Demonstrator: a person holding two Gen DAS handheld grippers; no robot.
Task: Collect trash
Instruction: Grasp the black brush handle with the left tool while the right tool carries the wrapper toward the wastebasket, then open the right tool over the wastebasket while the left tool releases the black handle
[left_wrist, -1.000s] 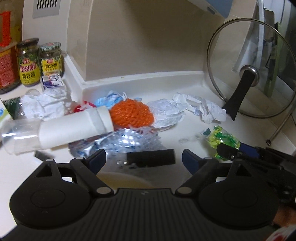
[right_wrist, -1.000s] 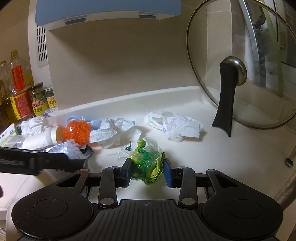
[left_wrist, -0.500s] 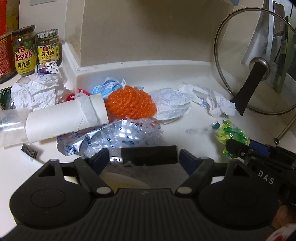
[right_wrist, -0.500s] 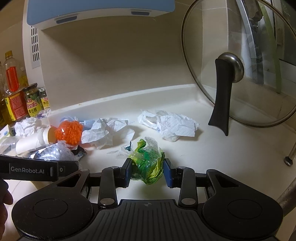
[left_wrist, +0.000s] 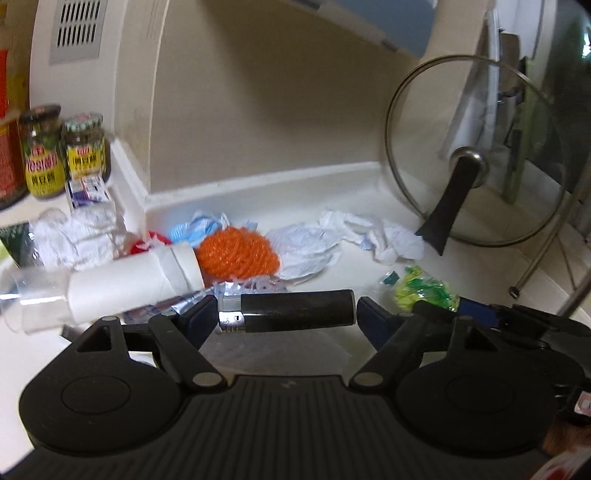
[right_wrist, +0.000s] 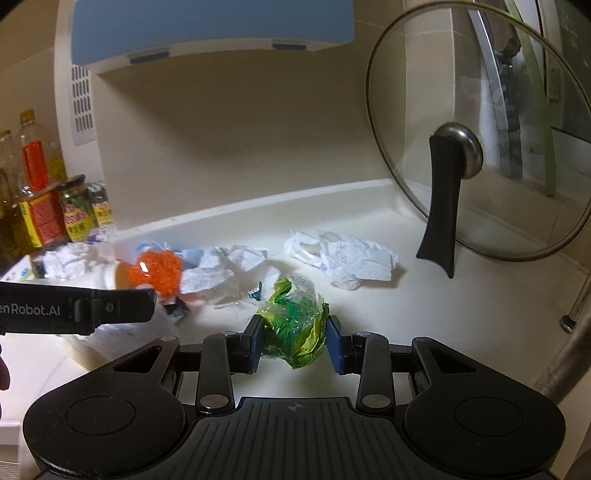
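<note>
Green wrapper (right_wrist: 293, 328): a crumpled green and yellow plastic bag, pinched between the two blue pads of the right gripper (right_wrist: 295, 341), low over the countertop; in the left wrist view it shows at (left_wrist: 424, 291).
Black cylinder (left_wrist: 291, 310): a black handle-like piece with a silver ribbed end, lying crosswise between the tongs of the left gripper (left_wrist: 284, 314). They stand wide and have closed a little within the last second; its silver end sits against the left pad, and whether the right pad touches the other end I cannot tell.
Other trash, left: a white tube (left_wrist: 136, 284) on its side with a clear bottle (left_wrist: 29, 299) at its far end, an orange mesh ball (left_wrist: 236, 254) just beside it, silvery foil packaging (left_wrist: 177, 306) below, and blue and red scraps behind.
Other trash, middle: two crumpled white paper wads (right_wrist: 343, 258) lying apart from each other, one near the orange ball, one nearer the lid.
Countertop (right_wrist: 443, 314): cream and smooth, with a raised lip along the back where it meets the wall.
Right side: a glass pot lid (right_wrist: 476, 147) with a black handle, standing on edge.
Left ledge: jars with yellow labels (left_wrist: 62, 155), oil bottles (right_wrist: 33, 166) and crumpled tissue (left_wrist: 85, 232).
Wall: beige, with a vent grille (left_wrist: 75, 29) at upper left and a blue and white unit (right_wrist: 210, 33) overhead.
</note>
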